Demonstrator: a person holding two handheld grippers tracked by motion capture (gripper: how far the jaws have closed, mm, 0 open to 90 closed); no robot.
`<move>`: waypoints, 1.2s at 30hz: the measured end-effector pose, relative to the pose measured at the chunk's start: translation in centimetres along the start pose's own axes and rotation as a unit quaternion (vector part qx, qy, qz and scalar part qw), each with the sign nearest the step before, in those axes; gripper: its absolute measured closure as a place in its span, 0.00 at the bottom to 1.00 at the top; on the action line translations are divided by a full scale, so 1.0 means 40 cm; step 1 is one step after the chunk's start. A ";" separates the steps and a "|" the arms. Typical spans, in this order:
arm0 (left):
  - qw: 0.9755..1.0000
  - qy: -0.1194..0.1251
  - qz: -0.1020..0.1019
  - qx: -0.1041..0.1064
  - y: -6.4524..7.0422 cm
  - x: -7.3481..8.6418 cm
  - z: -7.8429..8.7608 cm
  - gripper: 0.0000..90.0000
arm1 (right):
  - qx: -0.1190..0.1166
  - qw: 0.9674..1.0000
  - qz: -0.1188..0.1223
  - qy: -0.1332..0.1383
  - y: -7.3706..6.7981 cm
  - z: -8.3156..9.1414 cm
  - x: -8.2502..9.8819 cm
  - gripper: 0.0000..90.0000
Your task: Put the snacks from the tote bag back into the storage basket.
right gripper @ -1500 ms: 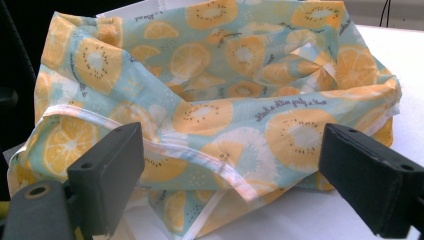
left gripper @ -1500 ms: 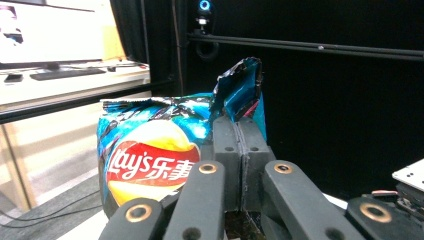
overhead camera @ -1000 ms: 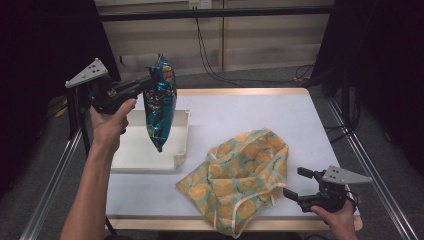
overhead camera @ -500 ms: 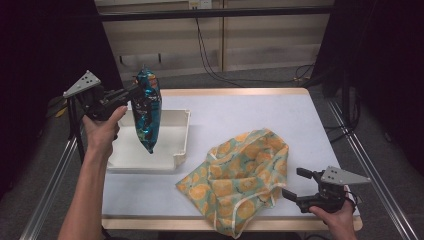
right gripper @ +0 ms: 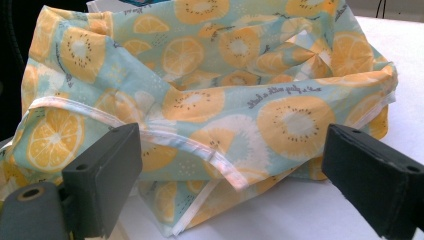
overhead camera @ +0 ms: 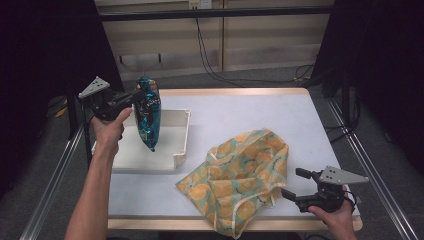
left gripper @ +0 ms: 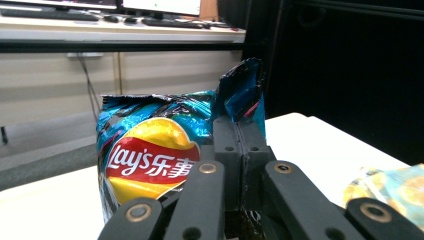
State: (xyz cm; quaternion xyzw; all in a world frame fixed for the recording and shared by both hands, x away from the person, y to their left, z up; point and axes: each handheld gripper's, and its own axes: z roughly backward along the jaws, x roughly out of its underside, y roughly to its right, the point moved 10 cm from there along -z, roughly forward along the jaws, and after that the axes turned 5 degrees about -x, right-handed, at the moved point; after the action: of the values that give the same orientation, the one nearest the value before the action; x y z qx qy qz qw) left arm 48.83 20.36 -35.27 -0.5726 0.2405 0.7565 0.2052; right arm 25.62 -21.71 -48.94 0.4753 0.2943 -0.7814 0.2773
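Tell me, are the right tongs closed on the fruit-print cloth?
No: the right tongs stand wide open, with the cloth lying just ahead of them, ungripped.

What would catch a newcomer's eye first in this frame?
The blue chip bag, pinched at its top by the left tool, hangs above the white tray at the table's left. Next, the crumpled orange-slice print cloth bag lies front and centre, with the right tool open beside its edge.

Beige panelled wall (overhead camera: 260,45), grey floor (overhead camera: 45,185), black curtains (overhead camera: 45,65)
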 end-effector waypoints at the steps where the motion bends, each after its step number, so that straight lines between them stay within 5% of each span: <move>1: 1.000 0.000 0.001 -0.002 -0.004 0.006 -0.004 1.00 | -0.001 1.000 0.002 0.001 -0.001 -0.001 0.000 0.10; 11: 1.000 -0.004 0.006 -0.010 -0.028 0.054 -0.041 0.99 | -0.003 1.000 -0.003 0.002 0.003 -0.002 0.000 0.10; 36: 0.999 -0.024 -0.008 0.026 0.032 0.099 -0.199 0.96 | -0.003 1.000 0.002 0.006 0.001 0.009 -0.002 0.10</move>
State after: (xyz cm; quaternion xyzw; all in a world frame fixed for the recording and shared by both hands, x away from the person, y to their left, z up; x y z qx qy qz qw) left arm 53.17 14.70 -40.75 -0.5511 0.2504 0.7616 0.2315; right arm 25.48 -21.98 -48.73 0.4797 0.2970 -0.7773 0.2783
